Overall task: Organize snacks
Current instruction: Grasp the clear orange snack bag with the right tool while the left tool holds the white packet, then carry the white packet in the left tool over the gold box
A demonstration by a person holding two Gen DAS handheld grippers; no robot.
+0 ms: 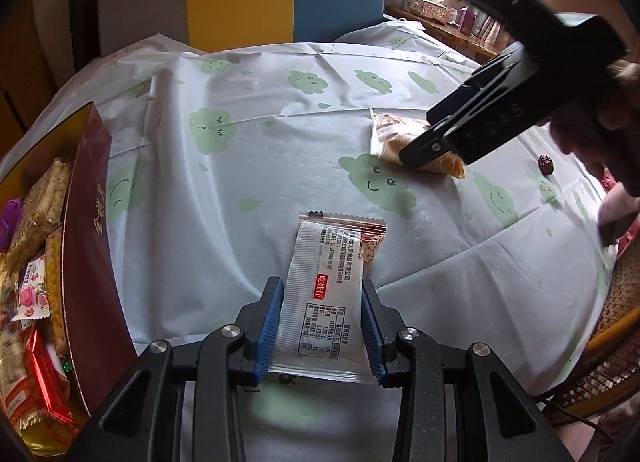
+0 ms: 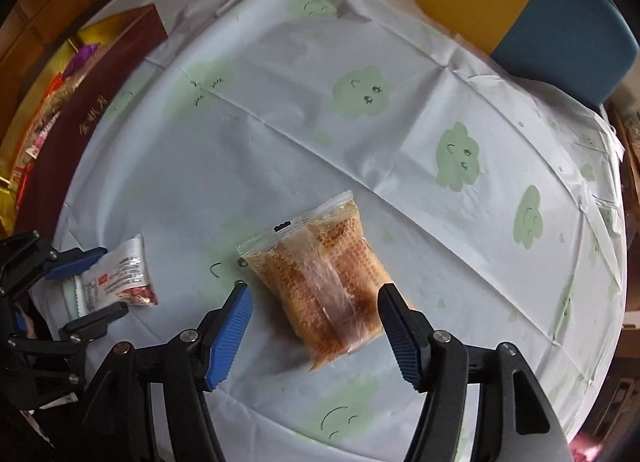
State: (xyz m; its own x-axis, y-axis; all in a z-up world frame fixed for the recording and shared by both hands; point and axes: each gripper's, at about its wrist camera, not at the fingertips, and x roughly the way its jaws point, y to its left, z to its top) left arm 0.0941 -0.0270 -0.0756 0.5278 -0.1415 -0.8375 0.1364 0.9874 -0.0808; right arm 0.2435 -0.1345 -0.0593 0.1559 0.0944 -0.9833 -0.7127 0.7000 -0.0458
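Cloud-printed plastic sheeting covers the tabletop (image 1: pixel 280 141), with a striped chair back behind it.

Nearest in, the left tongs (image 1: pixel 323 326) have their blue pads pressed against both long edges of a white snack packet (image 1: pixel 324 294); they look closed on it, with the packet's far end lying forward on the cloth. From the right wrist view the same packet (image 2: pixel 116 278) sits between those pads at the left edge of the scene. The right tongs (image 2: pixel 316 326) are spread wide, one pad on either side of a clear bag of brown crispy snack (image 2: pixel 328 286) that lies flat on the cloth; neither pad touches it.

Further out, a maroon gift box (image 1: pixel 90 262) stands at the left side of the tabletop, already holding assorted wrapped snacks (image 1: pixel 36 282). A small dark red fruit (image 1: pixel 545 163), perhaps a date, lies well apart to the right.

By my judgement this is the pick-up step, with both loose snacks due to go into the box. Next, the left tongs need to lift the packet and carry it over the box wall. The right tongs need to close on the bag's sides, gently, since the contents look brittle and the film is slippery.
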